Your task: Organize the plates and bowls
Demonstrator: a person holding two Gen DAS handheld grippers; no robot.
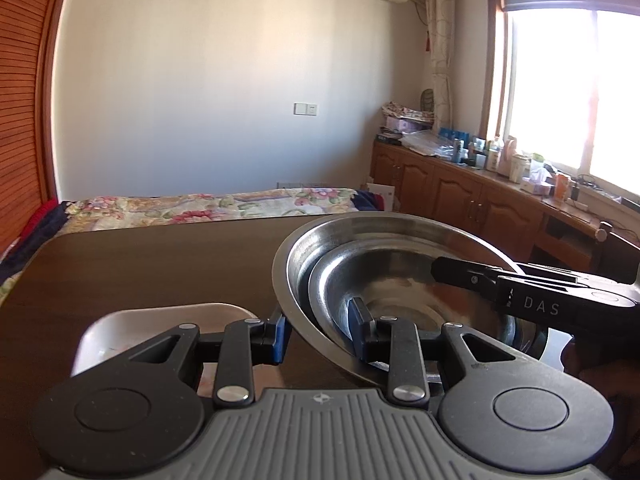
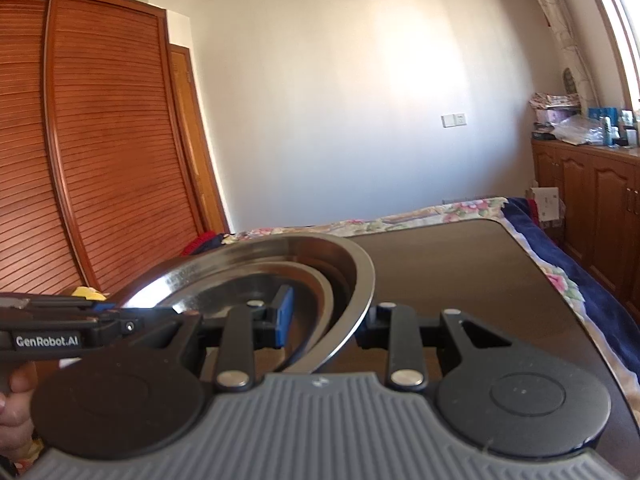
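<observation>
A large steel bowl [image 1: 298, 256] with a smaller steel bowl [image 1: 400, 280] nested inside is gripped from both sides over the dark table [image 1: 140, 264]. My left gripper [image 1: 318, 332] is shut on the near-left rim, one finger outside and one inside. The right gripper's body [image 1: 520, 296] reaches in from the right. In the right wrist view, my right gripper [image 2: 328, 320] is shut on the large bowl [image 2: 356, 268] at its right rim, with the inner bowl [image 2: 260, 280] behind the blue pad. A white square dish [image 1: 160, 320] sits on the table, left of the bowls.
A bed with a floral cover [image 1: 200, 204] lies past the table's far edge. Wooden cabinets [image 1: 460, 188] crowded with bottles run under the window on the right. A slatted wardrobe [image 2: 100, 160] stands at the left. A person's hand [image 2: 16, 400] holds the left gripper.
</observation>
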